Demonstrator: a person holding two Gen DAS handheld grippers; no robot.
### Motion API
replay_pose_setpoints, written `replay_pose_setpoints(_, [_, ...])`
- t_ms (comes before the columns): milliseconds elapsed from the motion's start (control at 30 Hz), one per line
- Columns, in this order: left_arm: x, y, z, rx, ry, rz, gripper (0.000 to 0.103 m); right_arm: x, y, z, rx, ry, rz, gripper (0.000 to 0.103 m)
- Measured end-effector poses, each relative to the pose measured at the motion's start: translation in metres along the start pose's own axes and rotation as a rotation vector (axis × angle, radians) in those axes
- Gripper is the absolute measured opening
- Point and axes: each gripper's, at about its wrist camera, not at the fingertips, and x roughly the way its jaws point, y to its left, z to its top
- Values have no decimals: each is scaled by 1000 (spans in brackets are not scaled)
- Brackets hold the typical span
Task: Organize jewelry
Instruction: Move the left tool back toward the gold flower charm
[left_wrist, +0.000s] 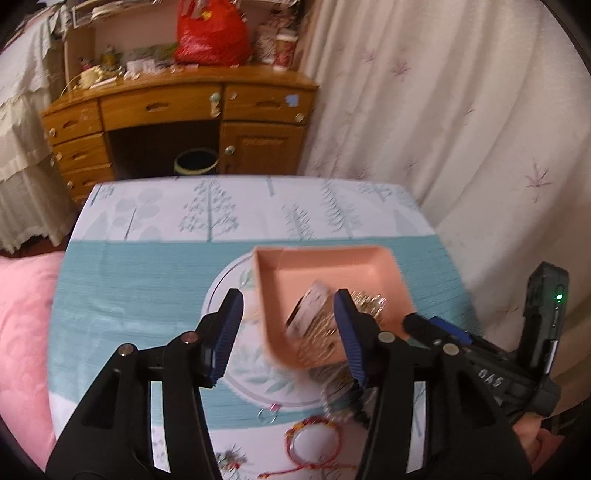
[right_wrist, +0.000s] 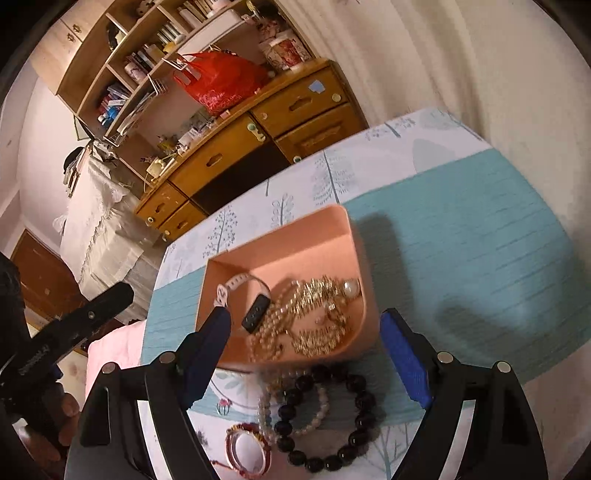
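A pink tray (left_wrist: 365, 264) (right_wrist: 291, 243) sits on the table and holds a white-strapped watch (right_wrist: 240, 284) (left_wrist: 308, 306), gold chains (right_wrist: 317, 314) (left_wrist: 365, 301) and a pearl strand. In front of the tray lie a dark bead bracelet (right_wrist: 347, 413), a pearl bracelet (right_wrist: 317, 410) and a red woven bracelet (right_wrist: 245, 448) (left_wrist: 314, 439). My left gripper (left_wrist: 288, 325) is open and empty above the tray's near left edge. My right gripper (right_wrist: 306, 350) is open and empty over the tray's near edge, above the loose bracelets.
The table (left_wrist: 147, 273) has a teal and white tree-print cloth. A wooden desk (left_wrist: 177, 107) with a red bag (left_wrist: 212, 33) stands behind it, with a bin (left_wrist: 195, 162) underneath. A curtain (left_wrist: 461, 110) hangs to the right and pink bedding (left_wrist: 22, 321) lies to the left.
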Motion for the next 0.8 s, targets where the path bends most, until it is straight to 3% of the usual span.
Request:
replay_pose_setpoints(433, [-6,43,-81,-61,172,137,48,-8,34,-71,-236,6,-90,84])
replay_pose_setpoints(800, [-6,58,-132,-125,295,136,48,2,94,-152,-535,90,-58,84])
